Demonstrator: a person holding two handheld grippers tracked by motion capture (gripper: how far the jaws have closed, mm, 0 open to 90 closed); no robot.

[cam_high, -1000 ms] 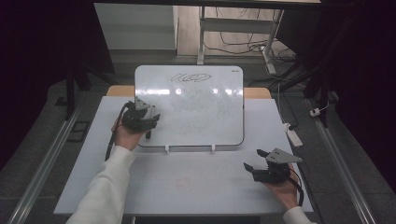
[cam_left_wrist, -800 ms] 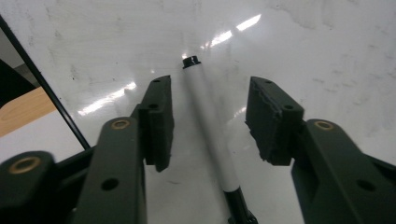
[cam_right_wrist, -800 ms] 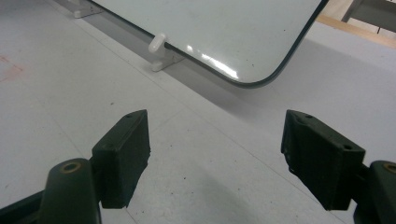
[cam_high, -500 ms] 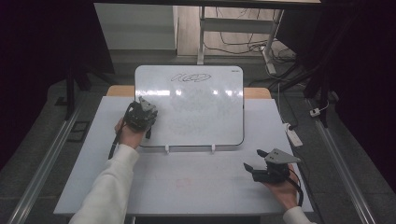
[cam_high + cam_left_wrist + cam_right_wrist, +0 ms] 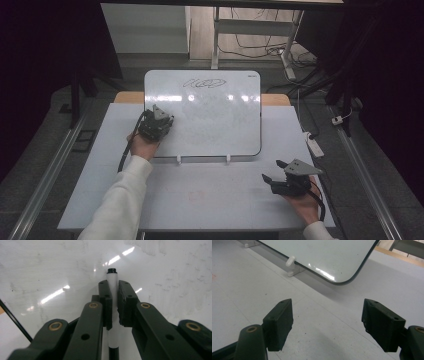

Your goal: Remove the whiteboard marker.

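Marker (image 5: 112, 282) (lower end cut off) sits clamped in left gripper (image 5: 112, 302) over whiteboard (image 5: 50, 270).

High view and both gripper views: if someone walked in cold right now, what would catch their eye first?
The whiteboard propped at the back of the table, with a dark scribble near its top edge. Next, the left tongs shut on a white marker, its black tip close to the board's left part. The right tongs hang open over bare table at front right.
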